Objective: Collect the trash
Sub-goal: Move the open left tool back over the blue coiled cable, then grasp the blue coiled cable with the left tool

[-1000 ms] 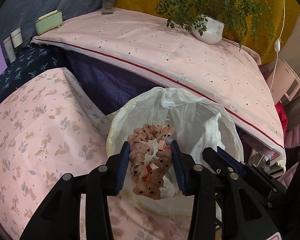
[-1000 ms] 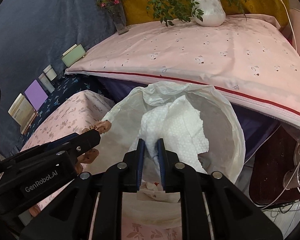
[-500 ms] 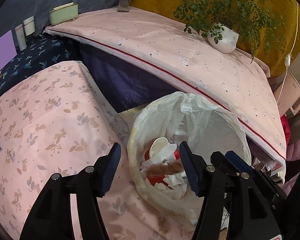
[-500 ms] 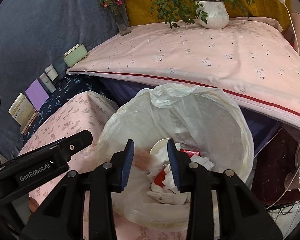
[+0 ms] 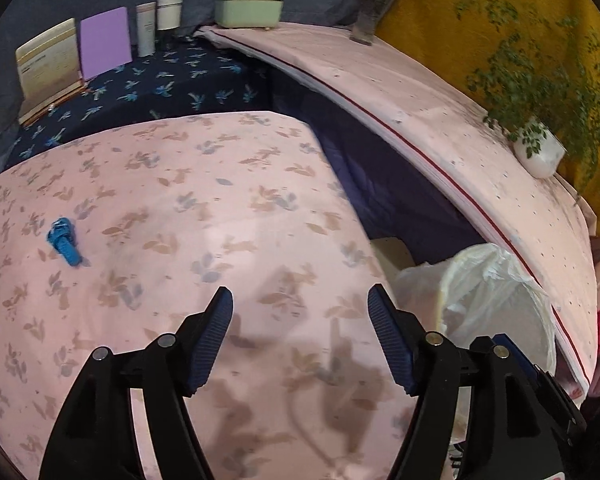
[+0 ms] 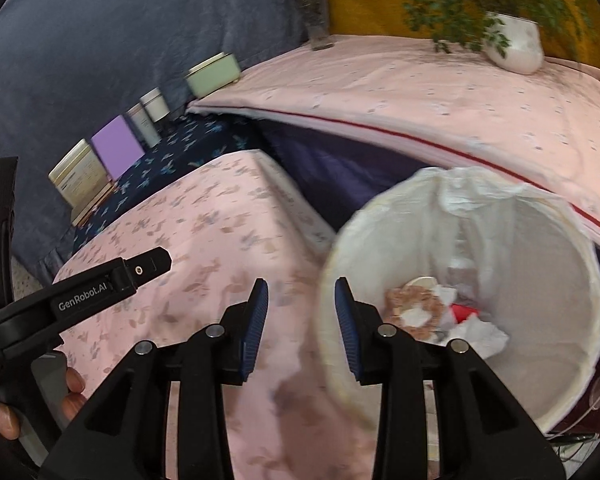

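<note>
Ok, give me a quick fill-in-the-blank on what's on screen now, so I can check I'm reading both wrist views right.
1. The dotted scrunchie now lies inside the lined ____.
2. The one small item left on the floral pink cloth is coloured ____.
3. Nothing sits between the jaws of the left gripper, which stand ____.
4. The potted plant stands in a ____ pot.

Missing words: bin; blue; open; white
</note>
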### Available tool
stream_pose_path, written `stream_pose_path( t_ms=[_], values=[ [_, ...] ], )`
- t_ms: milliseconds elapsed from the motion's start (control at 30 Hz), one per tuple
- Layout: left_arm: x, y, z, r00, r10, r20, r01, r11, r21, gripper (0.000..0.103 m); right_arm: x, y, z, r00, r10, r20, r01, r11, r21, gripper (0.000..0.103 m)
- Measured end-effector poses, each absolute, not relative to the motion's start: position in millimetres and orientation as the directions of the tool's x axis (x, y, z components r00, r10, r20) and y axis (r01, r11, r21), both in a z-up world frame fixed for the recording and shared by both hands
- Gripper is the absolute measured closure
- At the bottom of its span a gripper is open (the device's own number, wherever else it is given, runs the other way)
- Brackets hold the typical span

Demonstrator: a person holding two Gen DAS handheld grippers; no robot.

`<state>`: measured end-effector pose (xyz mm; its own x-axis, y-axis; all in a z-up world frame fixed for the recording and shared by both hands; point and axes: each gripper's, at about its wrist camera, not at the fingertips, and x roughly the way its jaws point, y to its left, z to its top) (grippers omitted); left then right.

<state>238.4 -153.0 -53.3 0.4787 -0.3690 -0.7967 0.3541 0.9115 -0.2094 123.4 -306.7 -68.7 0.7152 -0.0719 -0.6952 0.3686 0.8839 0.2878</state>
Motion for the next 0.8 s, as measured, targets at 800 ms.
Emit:
stream_pose_path(
  t_ms=[800],
  values=[
    [361.6, -1.8, -112.5, 0.498, -0.144, -0.855, 0.073, 0.99, -0.124, 0.051, 260.2, -166.9, -105.2, 0.664, 0.121, -0.738, 0.141, 0.949, 0.282, 0.065]
  ],
)
